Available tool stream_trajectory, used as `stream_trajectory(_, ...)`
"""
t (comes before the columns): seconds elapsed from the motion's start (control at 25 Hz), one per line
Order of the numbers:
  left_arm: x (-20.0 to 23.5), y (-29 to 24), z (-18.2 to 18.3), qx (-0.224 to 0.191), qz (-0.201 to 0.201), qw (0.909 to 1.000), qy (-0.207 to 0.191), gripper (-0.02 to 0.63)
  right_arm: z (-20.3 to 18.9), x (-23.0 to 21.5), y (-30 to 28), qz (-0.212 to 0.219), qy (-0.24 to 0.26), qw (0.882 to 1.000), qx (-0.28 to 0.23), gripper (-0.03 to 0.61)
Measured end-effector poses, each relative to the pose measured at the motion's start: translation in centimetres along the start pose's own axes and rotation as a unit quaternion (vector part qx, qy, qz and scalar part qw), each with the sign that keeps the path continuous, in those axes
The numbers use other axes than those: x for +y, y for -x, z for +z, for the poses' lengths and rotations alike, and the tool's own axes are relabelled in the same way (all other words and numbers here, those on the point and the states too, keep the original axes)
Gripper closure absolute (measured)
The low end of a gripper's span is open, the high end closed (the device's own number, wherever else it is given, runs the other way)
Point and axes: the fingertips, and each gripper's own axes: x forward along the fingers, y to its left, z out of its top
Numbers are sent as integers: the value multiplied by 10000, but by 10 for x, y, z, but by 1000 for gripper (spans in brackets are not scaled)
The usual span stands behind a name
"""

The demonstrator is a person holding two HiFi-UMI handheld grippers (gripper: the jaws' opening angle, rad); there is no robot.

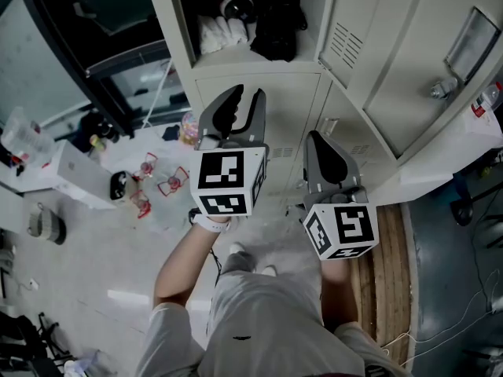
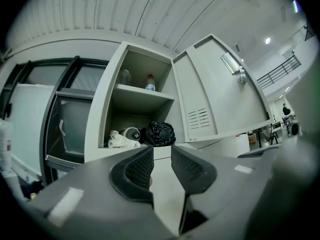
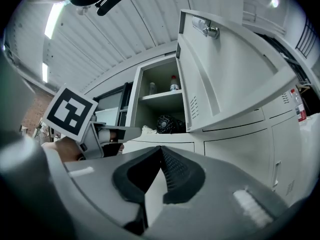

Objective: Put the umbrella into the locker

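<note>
The black folded umbrella (image 1: 277,30) lies on the lower shelf of the open locker (image 1: 182,53), beside a white cloth (image 1: 220,31) and a round canister (image 1: 236,6). The left gripper view shows the umbrella (image 2: 160,133) straight ahead, above the jaws. My left gripper (image 1: 245,93) is held below the shelf edge, open by a narrow gap, nothing between its pads. My right gripper (image 1: 318,137) hangs lower and to the right, in front of the closed lower doors, shut and empty. In the right gripper view the umbrella (image 3: 169,124) sits behind the open door (image 3: 225,69).
The locker door (image 1: 409,61) swings out to the right. A bottle (image 2: 150,82) stands on the upper shelf. A black-framed glass cabinet (image 1: 102,45) is at left. A white box (image 1: 75,175) and small red items (image 1: 157,181) lie on the floor. Wooden boards (image 1: 389,281) lie at right.
</note>
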Motion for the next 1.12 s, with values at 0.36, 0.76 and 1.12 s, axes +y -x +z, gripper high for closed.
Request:
stream_trajectory(0.36,11,48,-25,8,259,9992,-319,597,-7,11,1,94,197,9997,115,586)
stream_trajectory(0.76,25,79,-63,370,414,9983,190,597,-17,23,3,490,146,9986,151,586)
stream_trajectory(1.12,24,100,-76,371,276,9980,437,595,-20,19,9,571,332,9976,183,586)
